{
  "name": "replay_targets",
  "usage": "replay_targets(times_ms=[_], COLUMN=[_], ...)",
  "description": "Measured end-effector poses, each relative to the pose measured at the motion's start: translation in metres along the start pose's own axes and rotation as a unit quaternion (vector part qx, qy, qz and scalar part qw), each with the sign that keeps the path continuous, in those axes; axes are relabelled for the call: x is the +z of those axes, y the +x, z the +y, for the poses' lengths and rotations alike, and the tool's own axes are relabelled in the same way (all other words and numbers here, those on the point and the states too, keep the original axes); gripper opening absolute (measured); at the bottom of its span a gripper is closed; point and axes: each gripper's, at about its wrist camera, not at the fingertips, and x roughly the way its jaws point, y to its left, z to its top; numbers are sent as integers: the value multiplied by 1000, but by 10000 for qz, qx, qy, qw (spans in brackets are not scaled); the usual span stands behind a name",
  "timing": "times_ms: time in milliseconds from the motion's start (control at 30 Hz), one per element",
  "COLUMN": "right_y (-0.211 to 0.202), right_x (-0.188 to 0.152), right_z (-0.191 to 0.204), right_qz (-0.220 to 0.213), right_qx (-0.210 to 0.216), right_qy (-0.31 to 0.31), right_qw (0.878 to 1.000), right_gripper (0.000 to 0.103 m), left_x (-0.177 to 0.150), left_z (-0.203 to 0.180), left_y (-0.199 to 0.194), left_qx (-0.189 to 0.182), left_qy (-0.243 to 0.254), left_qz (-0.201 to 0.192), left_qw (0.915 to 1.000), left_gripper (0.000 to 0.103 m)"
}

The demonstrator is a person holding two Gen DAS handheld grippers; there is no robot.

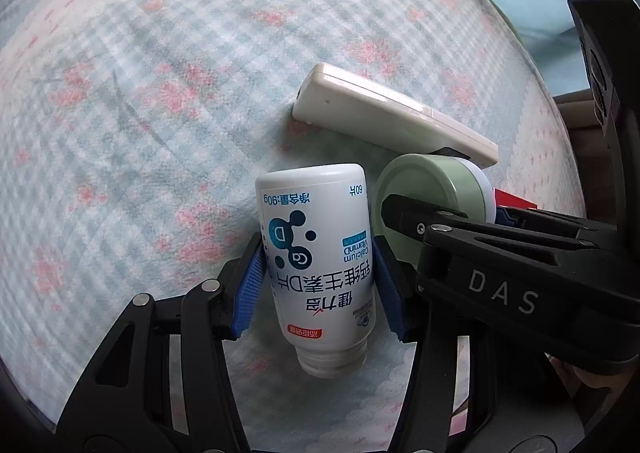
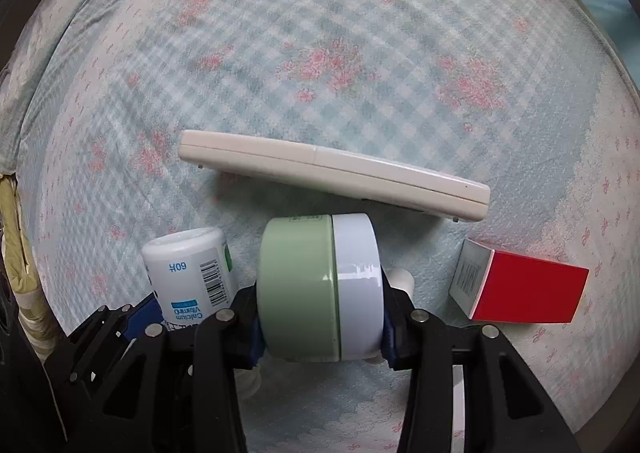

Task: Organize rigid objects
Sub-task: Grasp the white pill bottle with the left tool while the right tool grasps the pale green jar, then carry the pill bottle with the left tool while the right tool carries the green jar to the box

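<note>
Both claws are gripping: left gripper clamping the white plastic vitamin bottle, right gripper pinching the green-and-white round jar; next probably calls for lifting them clear.

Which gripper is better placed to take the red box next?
Neither is free: left gripper clamps the white bottle, right gripper the green jar. Right probably; red box lies beside it.

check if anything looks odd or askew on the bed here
The white calcium bottle in the left hand-held gripper has no cap; its threaded neck is bare. The cream remote sits tilted, one end propped up off the bedsheet. Nothing looks spilled or broken.
</note>
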Motion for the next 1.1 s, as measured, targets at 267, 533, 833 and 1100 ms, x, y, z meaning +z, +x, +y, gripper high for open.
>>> replay_targets(times_ms=[267,533,833,1100], right_y=[-36,-81,-141,-194], right_x=[-15,-51,-108,-184], right_z=[-3,10,11,-11], right_qz=[-225,-573,-1019,-1397], right_qx=[12,62,129,182], right_qy=[183,540,864,1206], right_qw=[9996,9969,9910,9826], right_gripper=[40,40,40,40], left_x=[-5,-20,-51,-92], left_z=[0,-14,-34,-72], left_y=[-41,-82,-138,-177], left_qx=[-31,-105,-116,-297], left_qy=[354,702,1340,1975], left_qz=[-144,-260,-377,-371], left_qw=[9993,9971,9902,9792], left_gripper=[48,48,48,48])
